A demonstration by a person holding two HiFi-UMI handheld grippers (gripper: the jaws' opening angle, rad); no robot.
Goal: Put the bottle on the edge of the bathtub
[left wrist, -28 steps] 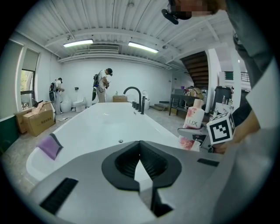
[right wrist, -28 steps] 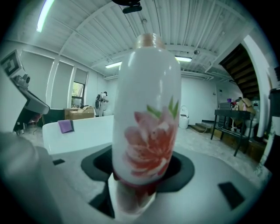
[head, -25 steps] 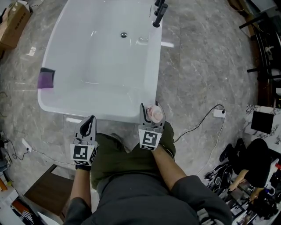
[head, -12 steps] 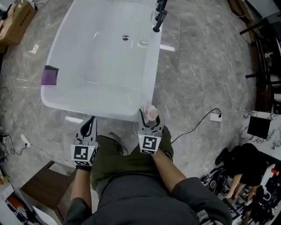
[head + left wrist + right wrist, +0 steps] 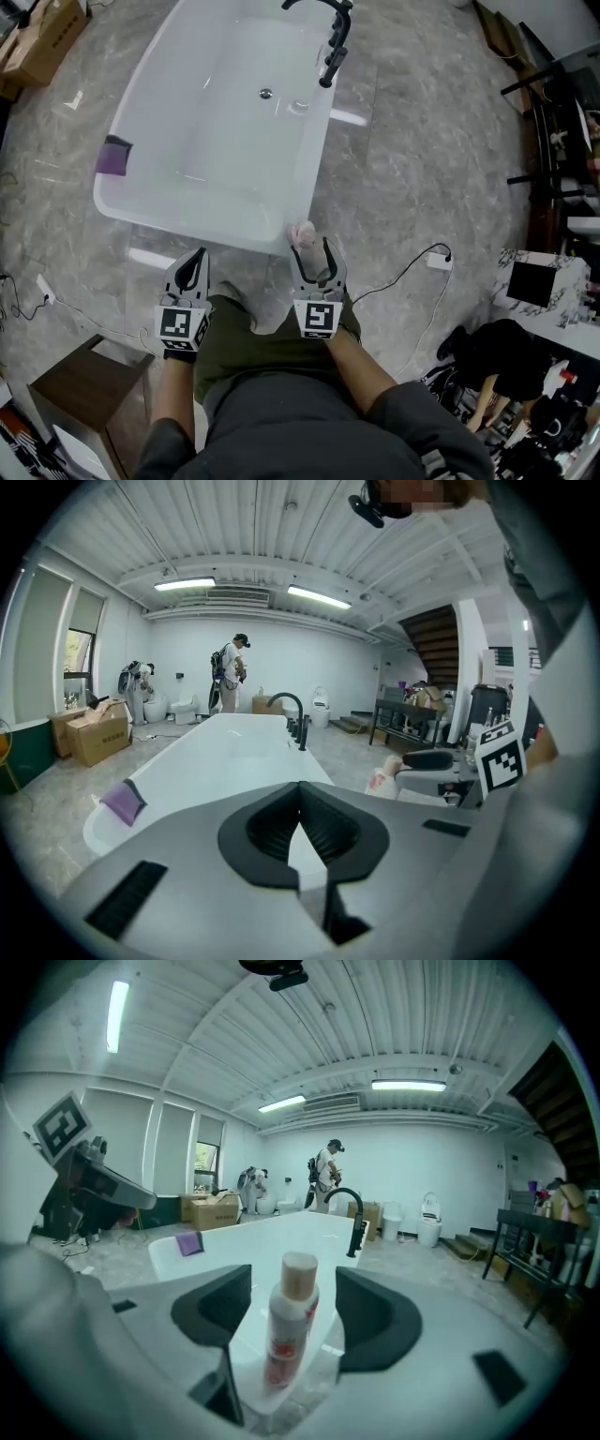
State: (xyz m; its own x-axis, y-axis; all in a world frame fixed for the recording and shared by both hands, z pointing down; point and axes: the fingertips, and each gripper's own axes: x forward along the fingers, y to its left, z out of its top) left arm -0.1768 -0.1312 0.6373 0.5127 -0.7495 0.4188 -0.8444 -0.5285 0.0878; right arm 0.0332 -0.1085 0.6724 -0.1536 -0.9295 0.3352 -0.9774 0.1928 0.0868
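**Bottle let go on the corner of the tub**

The right gripper [image 5: 311, 251] stands wide open. Its jaws have just been opening, and both pads now show a gap to either side of the bottle [image 5: 287, 1330], so nothing is gripped. A second ago those jaws reached further over the corner with the bottle between them. Now the gripper has drawn back toward the person's legs, and in the head view the bottle is just ahead of the fingertips.

The left gripper [image 5: 300, 789] is closed on nothing. It is held low on the person's left, short of the tub, and takes no part.

The bottle stands upright on the rim of the bathtub [image 5: 322, 141], at the near right corner, cap up and resting on its own base. The black tap [image 5: 333, 42] is far along the same side, and a purple cloth [image 5: 112, 155] lies on the opposite rim, well apart from the bottle.

By my reading the placing itself is done, since the bottle rests on the edge and stays there unheld. What remains is a clean retreat. The bottle is tall and narrow and close to the corner's outer curve, so a brush from an open jaw could tip it to the floor.
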